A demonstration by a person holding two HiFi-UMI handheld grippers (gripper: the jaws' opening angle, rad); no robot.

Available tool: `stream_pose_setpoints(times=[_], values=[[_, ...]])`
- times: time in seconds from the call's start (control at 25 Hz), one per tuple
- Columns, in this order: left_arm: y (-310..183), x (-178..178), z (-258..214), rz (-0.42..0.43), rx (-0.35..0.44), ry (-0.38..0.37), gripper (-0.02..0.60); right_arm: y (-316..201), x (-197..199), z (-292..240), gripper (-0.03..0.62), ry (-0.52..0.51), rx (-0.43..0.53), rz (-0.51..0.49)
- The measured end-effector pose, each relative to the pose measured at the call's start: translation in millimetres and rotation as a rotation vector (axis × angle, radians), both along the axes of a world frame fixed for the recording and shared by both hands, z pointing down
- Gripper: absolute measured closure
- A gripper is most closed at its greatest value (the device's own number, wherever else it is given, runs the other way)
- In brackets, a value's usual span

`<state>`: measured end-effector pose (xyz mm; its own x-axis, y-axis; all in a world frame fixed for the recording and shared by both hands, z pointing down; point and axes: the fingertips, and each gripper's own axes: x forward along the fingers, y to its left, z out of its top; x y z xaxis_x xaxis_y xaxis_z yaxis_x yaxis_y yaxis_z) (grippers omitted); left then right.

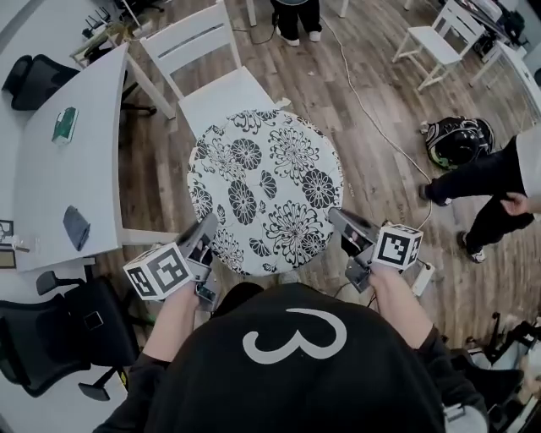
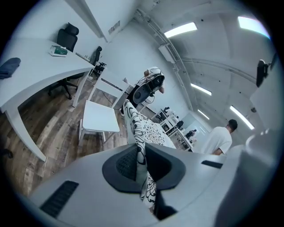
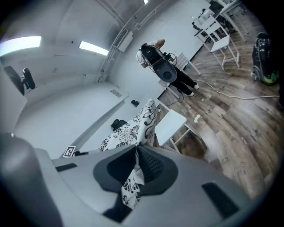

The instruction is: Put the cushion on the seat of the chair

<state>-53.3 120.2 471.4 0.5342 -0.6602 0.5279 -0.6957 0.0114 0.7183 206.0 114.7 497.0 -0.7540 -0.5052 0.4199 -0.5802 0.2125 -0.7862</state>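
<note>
A round white cushion (image 1: pixel 266 190) with black flowers hangs flat in the air between my two grippers, in front of the white chair (image 1: pixel 221 95). My left gripper (image 1: pixel 209 227) is shut on the cushion's near left edge, and the fabric (image 2: pixel 141 146) runs between its pads. My right gripper (image 1: pixel 336 216) is shut on the near right edge, with the cloth (image 3: pixel 135 170) pinched in its jaws. The cushion's far edge overlaps the front of the chair seat (image 2: pixel 100 117) in the head view. The seat (image 3: pixel 171 124) is bare.
A curved white desk (image 1: pixel 72 161) stands to the left with small items and black office chairs (image 1: pixel 63 326) by it. A person (image 1: pixel 486 182) walks at the right near a helmet (image 1: pixel 456 139). Another person (image 1: pixel 296 17) stands behind the chair. A cable (image 1: pixel 372 118) lies on the wood floor.
</note>
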Motion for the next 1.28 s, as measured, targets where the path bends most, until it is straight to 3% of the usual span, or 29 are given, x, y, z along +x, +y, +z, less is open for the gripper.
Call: stream_pose_setpoints(times=[0.16,0.24,0.56,0.8,1.08,1.28], values=[[-136,-64,-15,0.029,-0.078,0.033,0.558,-132,-68,-22,0.568,-0.001,-0.067,0.027],[-164,-81,-19,0.024,-0.096,0.037,0.558,-163,-86,-28,0.568,-0.006,-0.087,0.034],[-152,-81,-2,-0.044,-0.078,0.033,0.558,-162,-78,-11,0.568,0.031,-0.08,-0.012],[-155,-82,-2,0.012,-0.123,-0.013,0.558,-157,-78,-20,0.568,0.028,-0.097,0.031],[-151,-86,-1,-0.034,-0.123,-0.042,0.558,-171,-84,-24,0.568,-0.006,-0.054,-0.038],[-152,-89,7,-0.011,-0.126,-0.058,0.558,-171,-86,-18,0.568,-0.013,-0.043,-0.003]])
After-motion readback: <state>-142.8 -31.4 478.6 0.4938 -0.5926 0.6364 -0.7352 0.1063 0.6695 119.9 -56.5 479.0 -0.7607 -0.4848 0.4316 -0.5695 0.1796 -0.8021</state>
